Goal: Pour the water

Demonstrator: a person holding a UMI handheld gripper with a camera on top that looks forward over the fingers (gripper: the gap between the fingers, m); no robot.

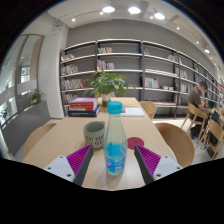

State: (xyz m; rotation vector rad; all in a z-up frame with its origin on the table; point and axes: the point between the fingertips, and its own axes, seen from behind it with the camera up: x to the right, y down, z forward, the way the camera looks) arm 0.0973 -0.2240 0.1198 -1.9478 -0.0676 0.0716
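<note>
A clear plastic water bottle with a blue label and a blue cap stands upright on the wooden table. It sits between the fingers of my gripper, which is open, with a gap showing on each side of the bottle. The pink pads flank its lower half. Just beyond the left finger stands a grey patterned mug, close to the bottle's left side. A dark red round coaster lies to the right of the bottle, ahead of the right finger.
Farther along the table are a stack of books and a potted plant. Wooden chairs line the right side. A person sits at the far right. Bookshelves fill the back wall.
</note>
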